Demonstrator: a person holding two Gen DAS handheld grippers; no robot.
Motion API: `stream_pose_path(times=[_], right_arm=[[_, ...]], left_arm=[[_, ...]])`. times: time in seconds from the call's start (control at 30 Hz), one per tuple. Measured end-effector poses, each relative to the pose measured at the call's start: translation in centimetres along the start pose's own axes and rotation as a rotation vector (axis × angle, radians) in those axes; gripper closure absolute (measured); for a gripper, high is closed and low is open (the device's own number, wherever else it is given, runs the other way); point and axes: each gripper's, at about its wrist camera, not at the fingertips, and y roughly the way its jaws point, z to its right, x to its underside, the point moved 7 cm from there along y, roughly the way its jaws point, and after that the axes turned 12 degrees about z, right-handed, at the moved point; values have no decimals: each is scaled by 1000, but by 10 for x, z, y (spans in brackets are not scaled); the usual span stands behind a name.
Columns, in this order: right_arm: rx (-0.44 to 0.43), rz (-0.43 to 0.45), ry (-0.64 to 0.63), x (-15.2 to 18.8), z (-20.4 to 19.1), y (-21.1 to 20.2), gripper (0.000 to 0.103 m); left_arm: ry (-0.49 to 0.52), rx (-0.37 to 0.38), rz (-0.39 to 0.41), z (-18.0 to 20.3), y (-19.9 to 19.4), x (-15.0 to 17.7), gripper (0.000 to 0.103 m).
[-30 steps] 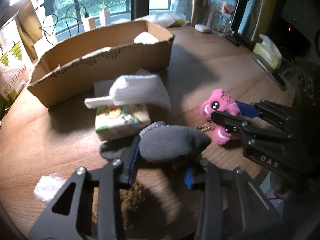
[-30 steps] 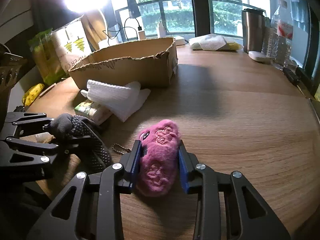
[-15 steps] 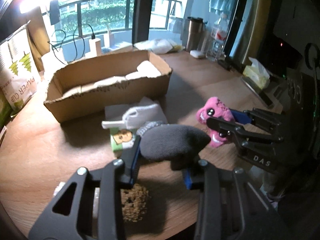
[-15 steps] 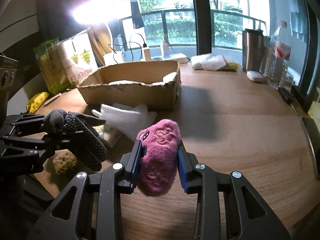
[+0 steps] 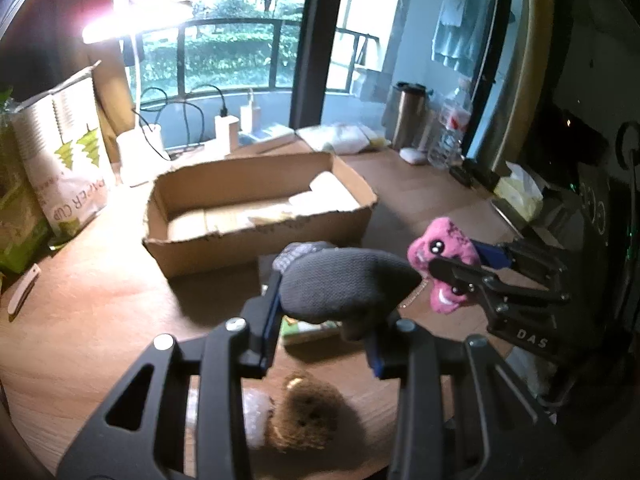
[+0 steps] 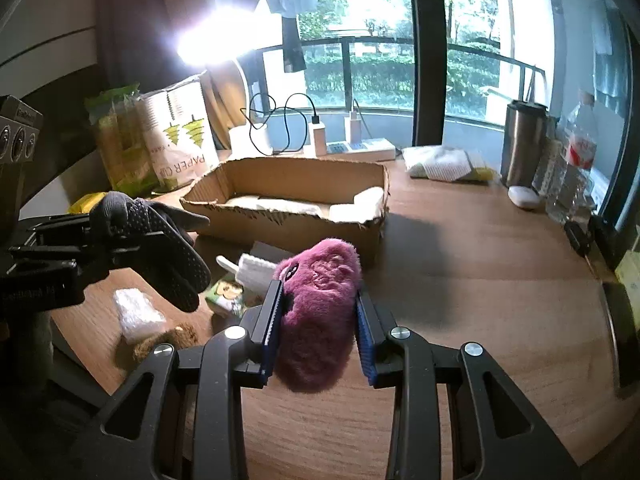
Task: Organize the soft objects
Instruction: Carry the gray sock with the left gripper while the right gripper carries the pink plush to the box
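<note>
Between the raised grippers and the cardboard box (image 6: 288,208) the wooden bench (image 6: 480,280) carries a white cloth (image 6: 256,270) draped over a green tissue pack (image 6: 226,294), a clear plastic packet (image 6: 136,314) and a brown scrubby pad (image 5: 304,418). The box, open-topped with torn edges, holds pale folded cloths (image 5: 320,196). Behind it stands a bag (image 6: 180,136) printed "PAPER CUP". The left gripper (image 5: 320,320) has its jaws clenched on a grey dotted glove (image 5: 344,284), held above the bench. The right gripper (image 6: 318,320) grasps a pink plush toy (image 6: 320,312); its body reads "DAS".
</note>
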Motion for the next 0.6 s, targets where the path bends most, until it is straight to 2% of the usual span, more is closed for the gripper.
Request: stream_pose_path(times=[0.6], right_arm=[[1,31,-39,-36,-10,14,68]], left_arm=[[-54,-57,78,-50,-8,-31,67]])
